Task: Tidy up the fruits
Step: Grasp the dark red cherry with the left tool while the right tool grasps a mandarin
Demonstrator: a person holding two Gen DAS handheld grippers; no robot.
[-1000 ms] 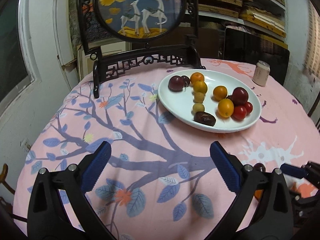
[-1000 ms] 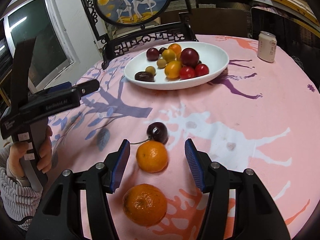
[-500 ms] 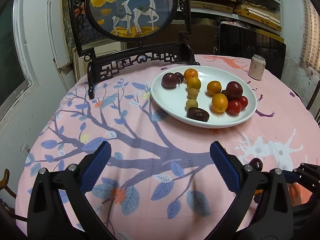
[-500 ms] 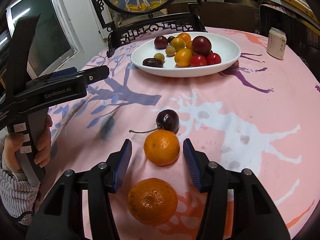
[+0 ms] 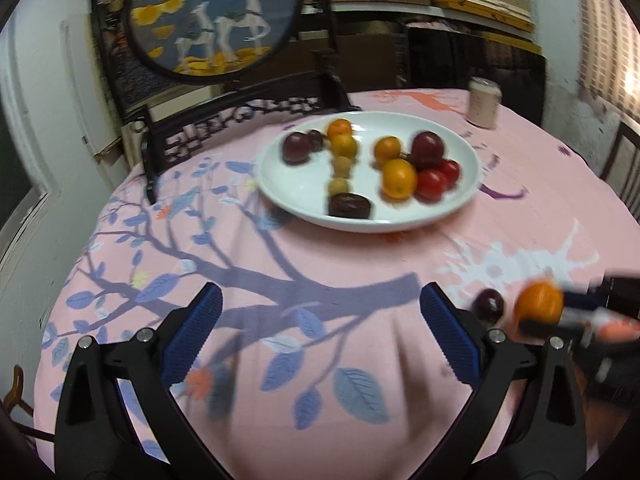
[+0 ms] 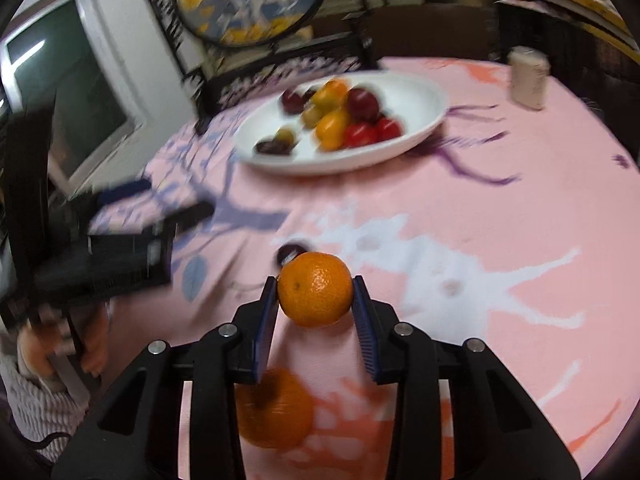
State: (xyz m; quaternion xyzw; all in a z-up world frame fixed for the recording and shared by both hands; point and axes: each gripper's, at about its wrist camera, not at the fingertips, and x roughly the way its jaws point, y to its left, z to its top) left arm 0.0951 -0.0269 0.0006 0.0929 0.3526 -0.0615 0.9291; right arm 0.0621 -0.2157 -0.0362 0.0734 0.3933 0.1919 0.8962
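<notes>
Right gripper (image 6: 315, 296) clamps a mandarin orange (image 6: 315, 289) between its blue pads (image 6: 267, 320), fruit lifted off the pink tablecloth (image 6: 500, 208), its shadow on the cloth beneath. Second mandarin (image 6: 274, 410) lies on the cloth below and behind the held one, under the gripper body, blurred. Dark cherry (image 6: 291, 253) sits on the cloth just beyond the held orange, partly hidden by it. From the left wrist view the same held orange (image 5: 538, 303) shows at far right beside the cherry (image 5: 489, 305), right gripper blurred around it. Left gripper (image 5: 320, 334) hangs over the blue tree print, jaws spread wide, nothing between them. White oval plate (image 5: 296, 188) sits mid-table, well apart from both grippers. On the plate: left side a dark plum (image 5: 296, 147) with a small dark fruit touching it; a middle line of two small oranges (image 5: 344, 138), two yellowish round fruits (image 5: 341, 176), and a dark brown date (image 5: 350, 205) at the near rim; right side two more oranges (image 5: 398, 178), a dark red plum (image 5: 428, 145) and two red cherry tomatoes (image 5: 438, 178) clustered touching. Pale drink can (image 5: 484, 102) stands upright beyond the plate near the far table edge. Round framed deer screen (image 5: 216, 20) on a dark carved stand sits behind the plate. Whole frame motion-blurred.
</notes>
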